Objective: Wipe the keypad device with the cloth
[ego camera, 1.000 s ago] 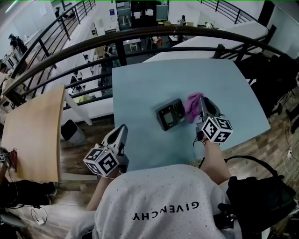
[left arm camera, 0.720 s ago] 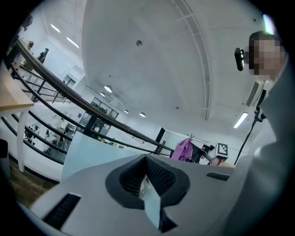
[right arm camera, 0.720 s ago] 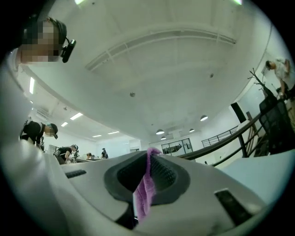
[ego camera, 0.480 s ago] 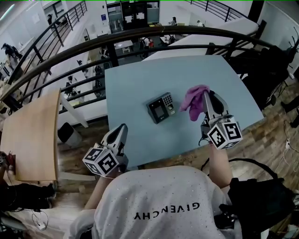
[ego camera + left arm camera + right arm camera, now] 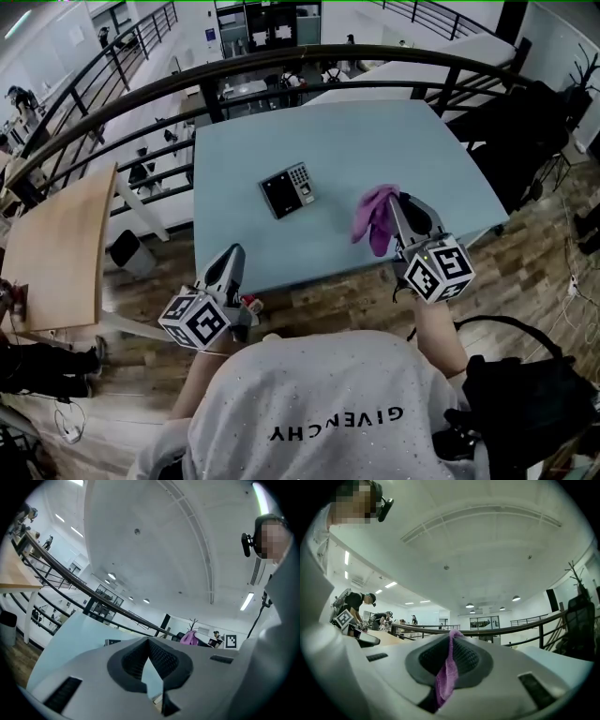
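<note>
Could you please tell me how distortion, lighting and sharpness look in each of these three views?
Head view: strong fisheye bows the railing into an arc; light is even, the keypad device fairly sharp. Left gripper view: black round vignette, bright ceiling lights, the left gripper close and soft. Right gripper view: same vignette; the pink cloth in the right gripper looks slightly soft.

Keypad device (image 5: 288,189) on the table (image 5: 394,141) — cloth (image 5: 373,217) to its right
</note>
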`<state>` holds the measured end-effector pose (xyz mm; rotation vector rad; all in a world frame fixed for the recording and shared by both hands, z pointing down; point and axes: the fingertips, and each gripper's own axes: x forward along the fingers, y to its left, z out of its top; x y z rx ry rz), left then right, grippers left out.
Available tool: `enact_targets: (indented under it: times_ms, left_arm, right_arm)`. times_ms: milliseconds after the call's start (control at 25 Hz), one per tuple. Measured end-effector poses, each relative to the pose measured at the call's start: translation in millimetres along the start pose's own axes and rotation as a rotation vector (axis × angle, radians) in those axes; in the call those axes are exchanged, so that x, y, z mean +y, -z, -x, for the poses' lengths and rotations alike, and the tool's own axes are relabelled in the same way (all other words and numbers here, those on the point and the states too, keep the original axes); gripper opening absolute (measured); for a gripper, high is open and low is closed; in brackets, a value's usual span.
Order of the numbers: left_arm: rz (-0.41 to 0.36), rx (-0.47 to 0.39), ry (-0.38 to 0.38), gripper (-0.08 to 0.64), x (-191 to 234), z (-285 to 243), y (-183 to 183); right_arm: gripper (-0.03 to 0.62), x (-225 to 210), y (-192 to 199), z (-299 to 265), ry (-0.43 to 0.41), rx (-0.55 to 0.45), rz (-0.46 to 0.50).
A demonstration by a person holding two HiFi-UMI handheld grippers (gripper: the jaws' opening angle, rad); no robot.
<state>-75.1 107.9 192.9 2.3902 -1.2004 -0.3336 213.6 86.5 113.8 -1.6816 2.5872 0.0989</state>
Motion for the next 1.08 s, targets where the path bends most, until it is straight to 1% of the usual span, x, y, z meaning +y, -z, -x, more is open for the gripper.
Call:
enact_targets:
  times_ms: [80,200,280,400,480,600,680,800,920,1080]
  left_arm:
    - [0.023,0.0,-0.013,-0.006,-17,7,13]
    - [0.023,0.007,-0.024,-0.006,-44,22,39]
    - [0.034,0.005,-0.029,-0.006,-58,33,54]
    - [0.061,0.017,-0.036,-0.006,-75,48,70]
    - [0.062,0.025,-0.036,-0.006,-91,61,77]
    - [0.043,0.025,-0.029,-0.006,-108,80,87]
    - [0.035,0.027,-0.033,-0.006,-110,90,95]
    - [0.046,0.022,-0.047,-0.006,-103,97,103]
    - [0.062,0.024,-0.064,-0.006,-96,93,106]
    - [0.054,0.023,-0.078,-0.006,-97,82,104]
  right_arm:
    - [0.02,-4,9,19,-0.008,0.032,-0.016]
    - [0.02,-9,23,54,-0.026,0.061,-0.028]
    - [0.02,-10,32,77,-0.031,0.081,-0.031]
    - [0.02,-10,45,103,-0.029,0.136,-0.038]
    - [0.02,-8,49,123,-0.023,0.158,-0.043]
    - [0.02,0,56,147,-0.024,0.162,-0.051]
    - [0.02,6,66,158,-0.029,0.166,-0.057]
    - [0.02,9,78,158,-0.034,0.178,-0.062]
    - [0.02,5,83,149,-0.041,0.193,-0.069]
    - [0.02,-4,85,140,-0.054,0.198,-0.065]
